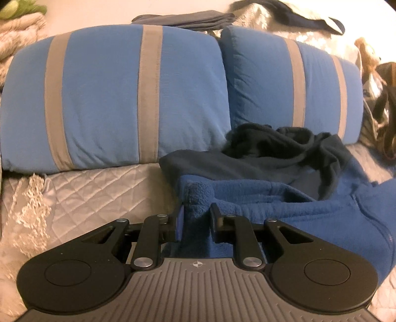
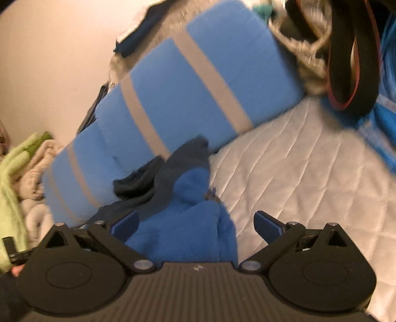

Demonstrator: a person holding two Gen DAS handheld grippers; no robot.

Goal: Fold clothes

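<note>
Your left hand-held gripper is clenched on a bunched fold of a blue fleece garment, its two black fingers pinching the nubby pile between them. The fleece is thick and soft, a bright royal blue, and spreads to the right across the bed. Its dark navy lining lies rumpled on the far side, against the pillows.

Your right hand-held gripper is released, its two blue-padded fingers set wide apart. A rounded hump of the same fleece lies between them; you cannot tell whether either pad touches it. This view is blurred.

The bed wears a pale silvery quilt stitched in a diamond pattern, with a smooth sheen. Two plump pillows sit side by side at the far edge, each of matte blue cloth crossed by two grey bands. Behind them lies a flat folded stack of dark grey clothing. At the far left is a beige knitted throw with fringe, and at the far right a tangle of dark straps.
</note>
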